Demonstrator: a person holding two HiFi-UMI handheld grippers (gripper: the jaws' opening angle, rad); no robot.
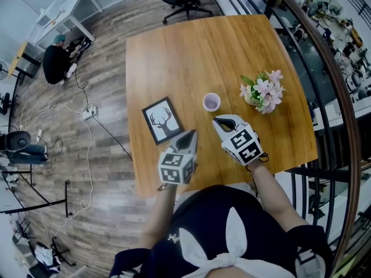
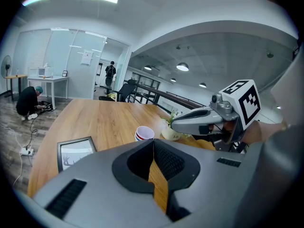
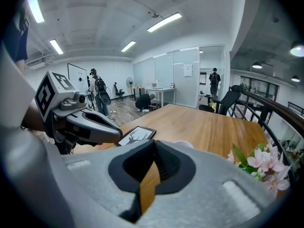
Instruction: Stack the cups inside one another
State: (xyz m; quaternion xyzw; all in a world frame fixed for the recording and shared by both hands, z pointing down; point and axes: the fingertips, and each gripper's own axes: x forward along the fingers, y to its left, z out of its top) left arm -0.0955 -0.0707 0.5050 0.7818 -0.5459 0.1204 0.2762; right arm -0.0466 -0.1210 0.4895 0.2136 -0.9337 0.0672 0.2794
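Left tongs [image 1: 191,133]: clenched, the jaw tips meet with nothing between them. Only the wood of the table [image 1: 191,57] shows through the gap below the tips. I hold them low over the near edge, pointing forward and somewhat down.

Right tongs [image 1: 217,120]: clenched likewise and empty, the jaws pressed together at the tips. They sit just beside the left tongs, on their right, a little further forward.

Cups [image 1: 211,102]: on the table just ahead of the right tongs' tips, apart from them, and ahead and to the right of the left tongs. From the left gripper view they stand nested upright, a white cup on top with red and blue rims showing under its lip. Neither tongs touch them.

Frame [image 1: 163,120]: lying flat with a deer print, ahead and to the left of the left tongs, close by.

Flowers [image 1: 262,91]: pink, in a small pot, ahead and to the right of the right tongs, beyond the cups' right side.
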